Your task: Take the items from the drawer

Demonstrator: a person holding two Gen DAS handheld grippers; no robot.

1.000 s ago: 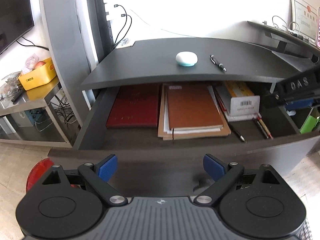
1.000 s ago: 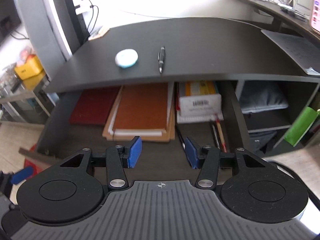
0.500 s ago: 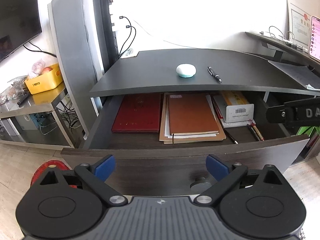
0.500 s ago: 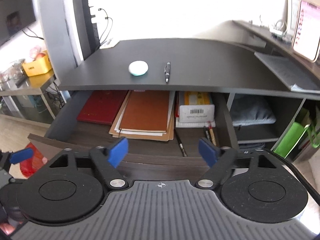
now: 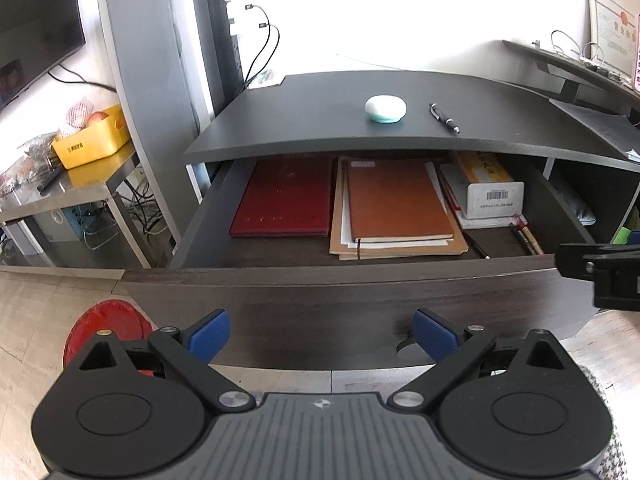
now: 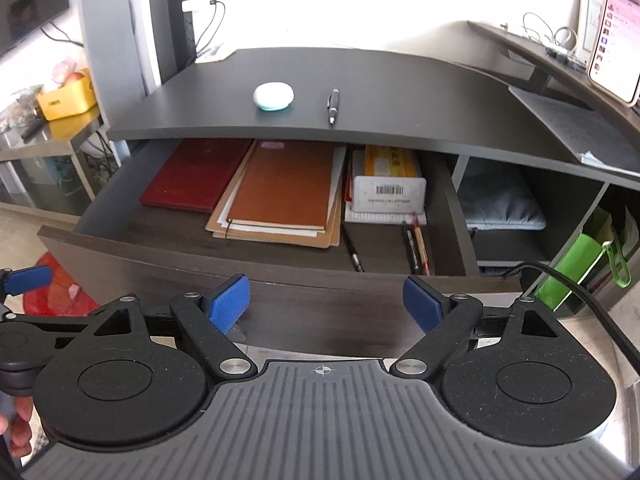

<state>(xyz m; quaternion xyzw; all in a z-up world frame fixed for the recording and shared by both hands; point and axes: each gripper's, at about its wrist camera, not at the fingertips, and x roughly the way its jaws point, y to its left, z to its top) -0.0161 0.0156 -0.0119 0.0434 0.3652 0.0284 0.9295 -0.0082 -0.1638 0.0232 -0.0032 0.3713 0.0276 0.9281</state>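
Spanning the room's middle, the dark bench tops an open drawer holding a red book, brown notebook on folders, and barcoded box, its print unreadable. Left tool and right tool hover near its front, spread, empty.

No wording is legible; only a barcode label shows on the white box in the drawer
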